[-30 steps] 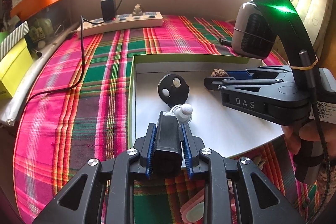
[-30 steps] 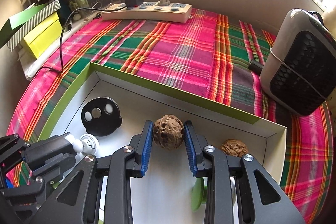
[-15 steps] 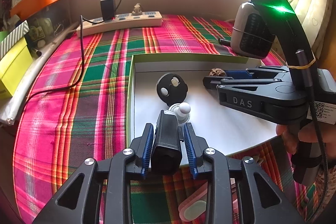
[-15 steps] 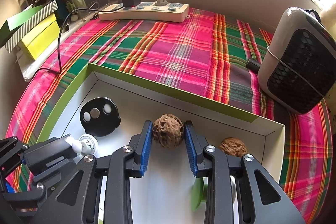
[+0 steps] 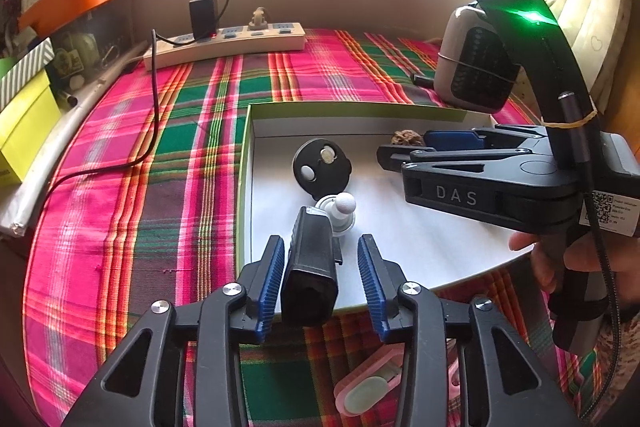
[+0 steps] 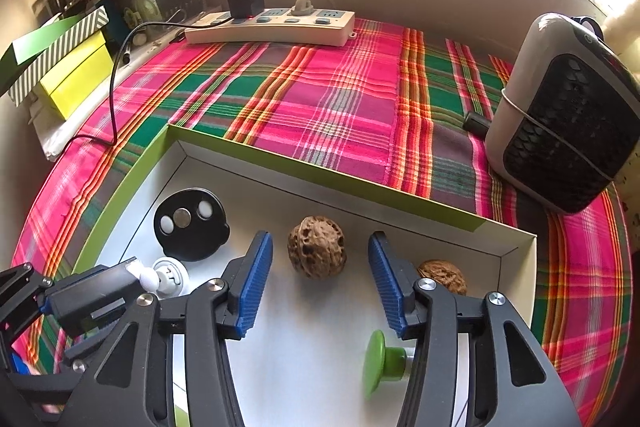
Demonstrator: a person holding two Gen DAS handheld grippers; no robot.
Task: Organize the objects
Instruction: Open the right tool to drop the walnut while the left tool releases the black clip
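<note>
A shallow white tray with a green rim (image 5: pixel 245 147) (image 6: pixel 328 179) lies on the plaid cloth. My left gripper (image 5: pixel 320 279) is open around a black box-shaped device (image 5: pixel 310 267) lying at the tray's near edge. My right gripper (image 6: pixel 320 279) is open around a brown walnut (image 6: pixel 317 246) resting on the tray floor. A second walnut (image 6: pixel 442 275) lies to its right. A black disc with small round inserts (image 5: pixel 320 167) (image 6: pixel 190 223) and a white knob piece (image 5: pixel 340 209) (image 6: pixel 166 277) also lie in the tray.
A green mushroom-shaped knob (image 6: pixel 384 359) lies in the tray under the right gripper. A small heater (image 6: pixel 560 115) stands at the right. A power strip with a charger (image 6: pixel 272 23) and boxes (image 6: pixel 72 75) sit at the back and left. A pink clip (image 5: pixel 368 383) lies on the cloth.
Both grippers have opened. The left one let go of the black device, the right one let go of the walnut, which now rests in the tray.
</note>
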